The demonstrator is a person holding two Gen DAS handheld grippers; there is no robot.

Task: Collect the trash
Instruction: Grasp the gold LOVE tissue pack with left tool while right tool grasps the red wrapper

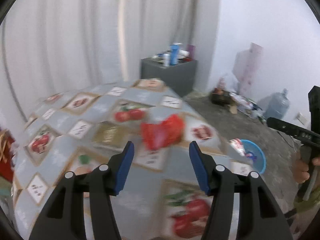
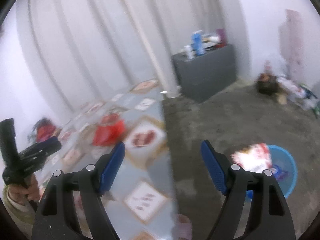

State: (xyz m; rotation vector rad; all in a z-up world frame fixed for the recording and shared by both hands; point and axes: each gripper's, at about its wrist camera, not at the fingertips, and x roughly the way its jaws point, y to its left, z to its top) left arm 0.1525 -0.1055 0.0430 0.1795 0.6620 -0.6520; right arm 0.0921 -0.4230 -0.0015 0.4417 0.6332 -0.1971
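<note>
Red crumpled wrapper [image 1: 162, 133] is sitting mid-frame on the surface [image 1: 66, 154], the fruit-print cloth, just ahead of the left gripper [image 1: 161, 156]. Its fingers [image 1: 125, 168] are spread wide, holding nothing, and lined up either side of the wrapper. The right gripper [image 2: 163, 161] is hovering over the surface edge, fingers spread too and empty; in its view the wrapper is showing left of centre. The blue basket [image 1: 260, 160] is sitting on the floor at lower right of the left view, already holding some packaging [image 1: 239, 146]. Both views are blurring, so detail is soft.

Judgement: the left one is going for the wrapper. Best to come down low so both fingers straddle the bulk, close fully on the crinkly film, then carry it clear of the surface edge before releasing over the basket.
</note>
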